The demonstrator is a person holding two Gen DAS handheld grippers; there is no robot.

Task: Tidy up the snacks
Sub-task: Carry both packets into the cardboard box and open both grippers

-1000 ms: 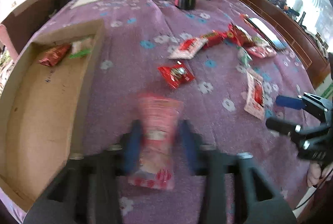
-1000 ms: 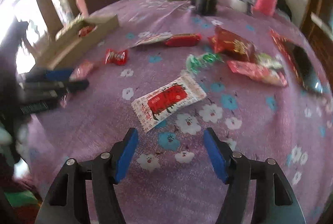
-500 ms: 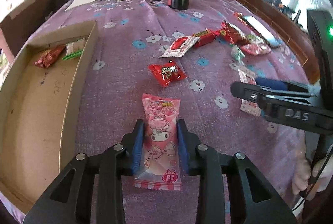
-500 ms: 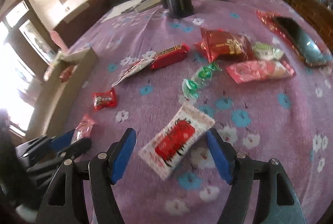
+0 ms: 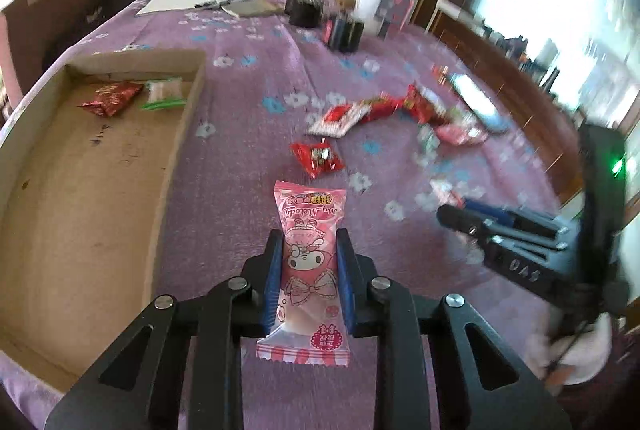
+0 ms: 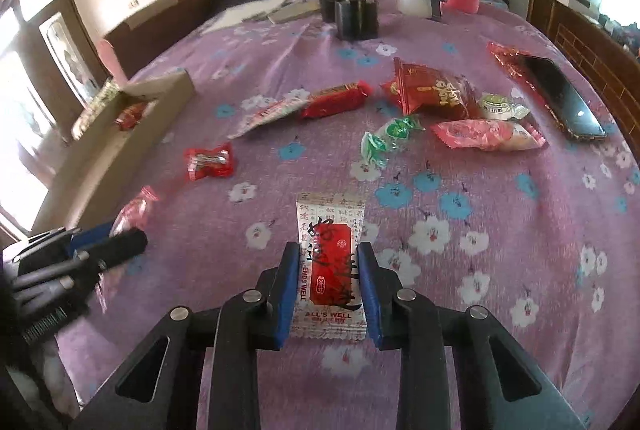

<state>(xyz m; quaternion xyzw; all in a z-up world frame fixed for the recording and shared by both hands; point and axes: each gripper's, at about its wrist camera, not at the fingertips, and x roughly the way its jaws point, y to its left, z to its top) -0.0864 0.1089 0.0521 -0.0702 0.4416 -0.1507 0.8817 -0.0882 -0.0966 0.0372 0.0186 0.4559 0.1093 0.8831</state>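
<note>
My left gripper (image 5: 308, 262) is closing on a pink snack packet (image 5: 306, 270), its blue pads pressed against both long sides; the packet's sealed bottom edge hangs below the pads. My right gripper (image 6: 329, 278) is closing too, and grips a white packet with a red label (image 6: 330, 262) the same way. Both packets sit over the purple flowered cloth (image 6: 500, 214) on the desk.

Seen from the left wrist, the loose pile of snacks (image 5: 400, 110) further out is smeared by blur, so I can only say they look mostly red and pink. The right wrist view shows them sharper: a red bar (image 6: 336, 100), a red bag (image 6: 432, 92), green candies (image 6: 390, 138) and a pink packet (image 6: 488, 136), with a small red packet (image 6: 210, 162) lying apart.

The cardboard box (image 5: 176, 150) lies to the left, its near corner cut off. Inside, at the far end, lie a red packet (image 5: 112, 96) and a pale packet with green trim (image 5: 164, 94).
</note>
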